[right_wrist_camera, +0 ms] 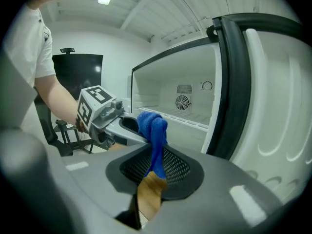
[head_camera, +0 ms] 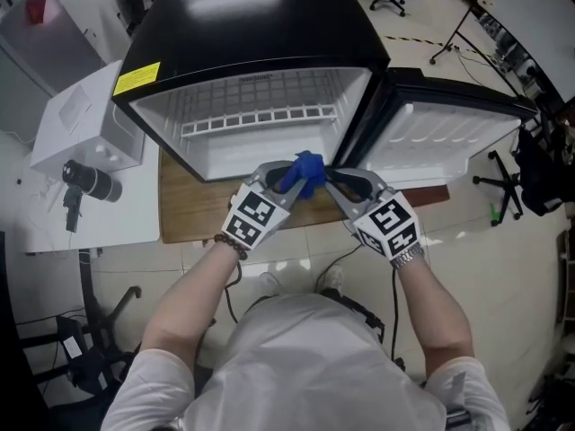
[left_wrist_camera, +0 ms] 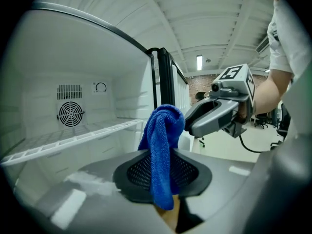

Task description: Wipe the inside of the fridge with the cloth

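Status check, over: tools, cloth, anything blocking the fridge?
Left tool and right tool both shut on blue cloth. Cloth held at front edge of the open fridge, not yet wiping. Door swung wide, nothing blocking the opening.

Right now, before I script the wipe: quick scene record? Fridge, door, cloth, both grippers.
fridge: black outside, white inside, on a wooden board
door: swung open to the right
shelf: white wire, in place
cloth: blue, bunched, held up at the mouth of the fridge
left gripper: jaws shut on the cloth
right gripper: jaws shut on the cloth from the other side
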`<state>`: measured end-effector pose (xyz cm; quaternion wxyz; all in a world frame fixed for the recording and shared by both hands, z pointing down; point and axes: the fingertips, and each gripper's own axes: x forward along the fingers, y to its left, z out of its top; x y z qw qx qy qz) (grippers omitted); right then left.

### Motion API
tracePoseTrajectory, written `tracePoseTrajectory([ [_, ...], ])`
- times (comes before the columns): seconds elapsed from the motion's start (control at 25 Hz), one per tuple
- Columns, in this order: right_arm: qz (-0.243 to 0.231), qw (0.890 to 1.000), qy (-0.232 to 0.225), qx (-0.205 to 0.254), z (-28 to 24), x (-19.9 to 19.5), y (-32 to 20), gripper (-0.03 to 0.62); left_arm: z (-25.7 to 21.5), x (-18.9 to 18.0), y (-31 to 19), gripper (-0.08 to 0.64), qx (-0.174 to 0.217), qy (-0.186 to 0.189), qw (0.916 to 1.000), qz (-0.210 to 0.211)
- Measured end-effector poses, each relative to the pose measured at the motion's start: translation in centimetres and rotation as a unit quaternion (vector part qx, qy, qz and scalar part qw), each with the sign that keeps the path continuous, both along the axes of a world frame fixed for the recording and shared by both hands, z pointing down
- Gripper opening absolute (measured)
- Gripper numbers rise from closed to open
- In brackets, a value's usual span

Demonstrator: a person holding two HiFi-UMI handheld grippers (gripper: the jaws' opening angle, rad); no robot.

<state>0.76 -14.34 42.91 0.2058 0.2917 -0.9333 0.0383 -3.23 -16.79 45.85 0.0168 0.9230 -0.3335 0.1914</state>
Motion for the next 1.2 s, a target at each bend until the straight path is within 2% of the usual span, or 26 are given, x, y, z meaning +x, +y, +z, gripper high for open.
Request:
tracePoseTrajectory([
  [0.12, 0.025, 1.0, 0.0, 0.009, -0.1, 1.2, -0.5, 0.002, 1.0, 0.5, -1.0, 0.078, -0.004, 0.001, 0.9998, -0.021],
  [0.48, 0.065, 0.996, -0.036, 0.045, -2.2, 2.9, -1.7, 0.002, 4.4, 1.9, -5.0, 0.078, -0.013, -0.002, 0.9951, -0.098],
  [0.68, 0.077, 0.995, -0.039, 0.056, -2.3, 3.1, -2.7, 0.002, 5.7, 2.5, -7.3, 0.078, -0.016, 0.005, 0.99, -0.14],
  [1.2, 0.036, 0.997, -0.046, 0.05, -1.3, 2.7, -4.1, 0.002, 8.3, 4.6, -11.8, 0.078, -0.018, 0.024, 0.984, -0.175],
])
